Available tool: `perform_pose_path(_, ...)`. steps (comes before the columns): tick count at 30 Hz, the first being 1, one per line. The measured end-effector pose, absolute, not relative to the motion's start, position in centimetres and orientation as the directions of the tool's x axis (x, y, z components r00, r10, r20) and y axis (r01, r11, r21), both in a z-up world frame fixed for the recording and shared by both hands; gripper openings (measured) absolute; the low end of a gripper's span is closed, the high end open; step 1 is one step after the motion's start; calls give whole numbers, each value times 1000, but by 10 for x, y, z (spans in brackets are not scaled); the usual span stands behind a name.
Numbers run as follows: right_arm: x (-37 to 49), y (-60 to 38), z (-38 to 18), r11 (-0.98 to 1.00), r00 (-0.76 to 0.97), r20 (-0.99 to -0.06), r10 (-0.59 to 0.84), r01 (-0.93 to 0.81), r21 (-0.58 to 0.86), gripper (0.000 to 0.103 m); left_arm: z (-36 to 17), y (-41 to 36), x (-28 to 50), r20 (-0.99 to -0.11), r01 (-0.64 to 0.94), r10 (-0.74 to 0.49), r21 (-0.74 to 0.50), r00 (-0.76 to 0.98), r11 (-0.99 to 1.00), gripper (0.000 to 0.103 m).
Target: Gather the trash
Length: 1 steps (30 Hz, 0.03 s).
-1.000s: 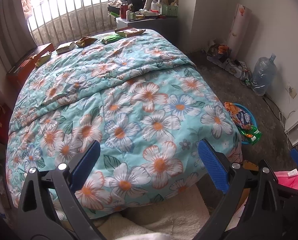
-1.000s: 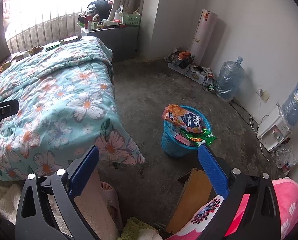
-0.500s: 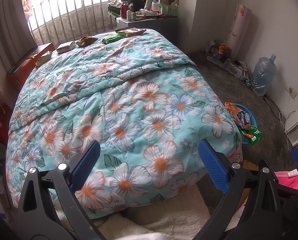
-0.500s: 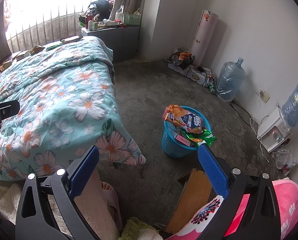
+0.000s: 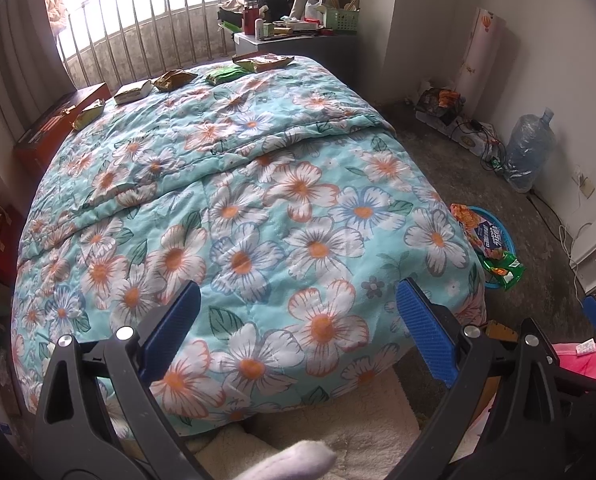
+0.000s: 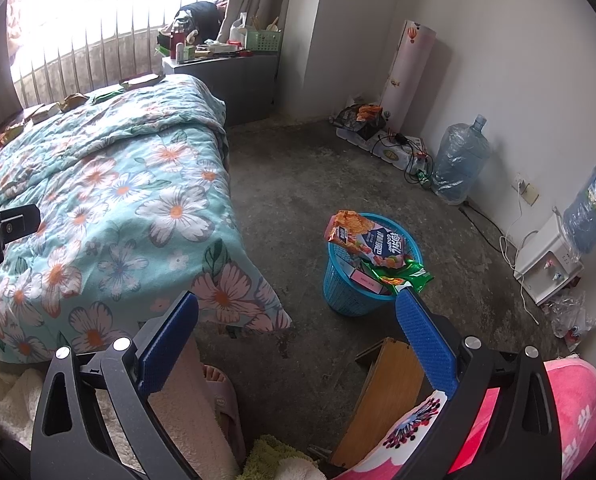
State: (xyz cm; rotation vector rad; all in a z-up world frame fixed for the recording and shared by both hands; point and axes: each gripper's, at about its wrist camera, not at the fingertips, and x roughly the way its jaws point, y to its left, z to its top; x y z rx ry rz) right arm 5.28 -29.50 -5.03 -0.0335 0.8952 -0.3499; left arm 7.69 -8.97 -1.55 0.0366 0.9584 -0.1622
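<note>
- A bed (image 5: 258, 200) fills most of the left wrist view, covered by a turquoise quilt (image 5: 305, 240) printed with large white and orange flowers; a fold runs across the quilt partway up.
- Behind the bed stand a metal railing (image 5: 146, 36) and a bright window, with curtains at both sides.
- A grey bench (image 6: 234, 80) at the head corner carries bottles, a green basket and other clutter.
- The floor (image 6: 321, 176) is bare, mottled concrete; water jugs (image 6: 459, 164), a white dispenser (image 6: 545, 268) and cables line the right wall.
- Snack wrappers (image 5: 174, 79) lie in a row along the far edge of the bed, near the railing, well apart from both claws.
- A blue bin (image 6: 361, 276) stands on the floor just beside the foot corner of the bed, with snack bags (image 6: 373, 246) piled in it and hanging over the rim.
- The left claw (image 5: 298, 320) hangs over the near end of the quilt, blue pads spread wide, nothing between them.
- The right claw (image 6: 298, 328) is likewise wide apart and empty, above the floor; the bin sits near its right pad, slightly beyond it.
- Pink fabric (image 6: 573, 412) and a wooden board (image 6: 385, 396) lie below the right claw.
</note>
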Motion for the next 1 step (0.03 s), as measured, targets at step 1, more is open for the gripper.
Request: perform_pose_path(1, 53, -295, -50, 943, 573, -758, -312, 285, -173, 96, -16, -89, 76, -817, 155, -122, -40, 564, 987, 94)
